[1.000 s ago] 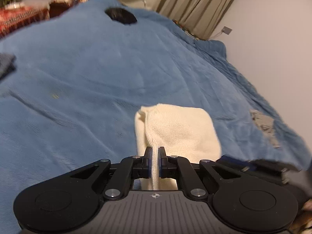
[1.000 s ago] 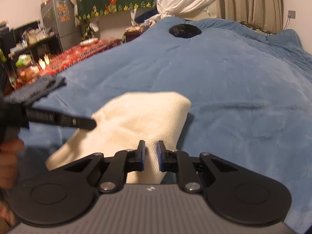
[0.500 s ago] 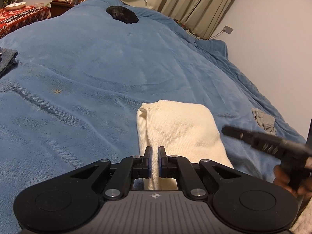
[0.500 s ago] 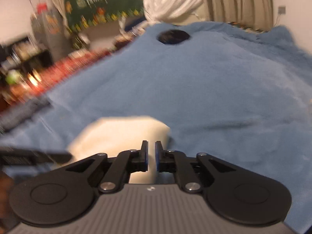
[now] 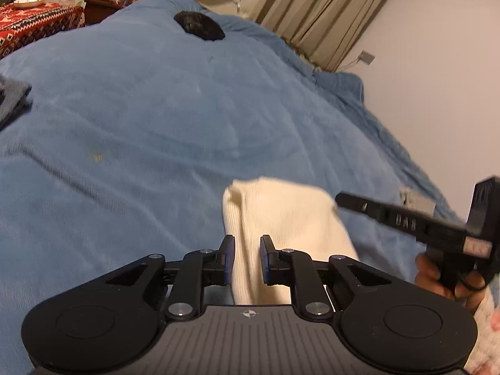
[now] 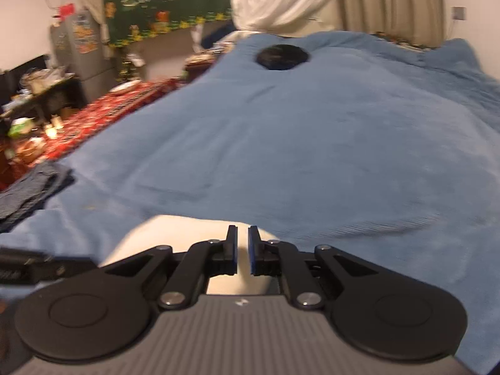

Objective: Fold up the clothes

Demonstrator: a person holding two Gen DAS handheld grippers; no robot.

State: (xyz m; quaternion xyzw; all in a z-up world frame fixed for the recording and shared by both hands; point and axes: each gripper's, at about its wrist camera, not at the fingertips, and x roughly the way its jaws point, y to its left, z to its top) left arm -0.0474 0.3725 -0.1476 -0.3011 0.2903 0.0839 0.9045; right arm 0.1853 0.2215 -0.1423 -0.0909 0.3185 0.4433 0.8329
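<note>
A grey folded garment point(image 5: 12, 100) is lying at the far left edge of the bed point(image 5: 156, 109), probably set aside there as a finished piece. Moving right, the left gripper point(image 5: 247, 257) is standing with its pads spread a little apart; its jaws have just been opening, and a ridge of the cream sweater point(image 5: 281, 218) is sitting in the gap between them without the pads visibly pressing on it, which reads as letting go once the fold was laid down. The cream sweater itself is lying folded into a compact bundle on the blue blanket near the front edge of the bed, just ahead of both grippers. Further right, the right gripper point(image 6: 242, 250) is hovering over the near end of the bundle with its pads drawn nearly together and nothing pinched between them, probably pulling clear after smoothing the fold. In the left wrist view, that same tool is showing at the right with a hand point(image 5: 450, 281) wrapped round its handle. A dark round object point(image 5: 200, 29) is resting far up the bed.
</note>
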